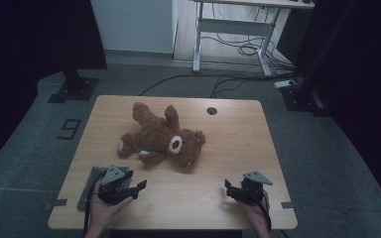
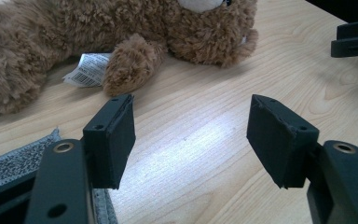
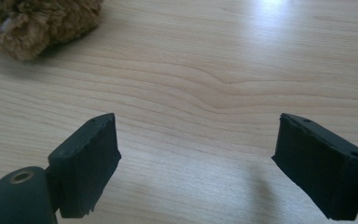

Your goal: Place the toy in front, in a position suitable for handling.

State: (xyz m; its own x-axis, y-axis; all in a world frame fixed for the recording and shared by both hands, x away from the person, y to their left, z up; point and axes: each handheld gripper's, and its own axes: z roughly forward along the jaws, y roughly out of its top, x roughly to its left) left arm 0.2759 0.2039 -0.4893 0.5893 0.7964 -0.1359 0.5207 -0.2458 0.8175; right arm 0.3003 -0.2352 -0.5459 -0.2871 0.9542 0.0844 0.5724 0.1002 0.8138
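Both the left gripper (image 1: 140,187) and right gripper (image 1: 227,187) gape wide; teddy bear (image 3: 32,21) partly cropped.

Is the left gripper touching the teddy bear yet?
Apart. In the left gripper view, bare table lies between the open left gripper and the teddy bear; the high view shows the same gap.

Brown teddy bear (image 1: 161,138) lying mid-table, grey cloth (image 1: 90,182) at wooden table's (image 1: 238,144) near-left edge, white desk (image 1: 238,25) beyond

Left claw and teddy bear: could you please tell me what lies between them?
Bare wood of the table between the open left claw and the teddy bear, seen in the left gripper view.
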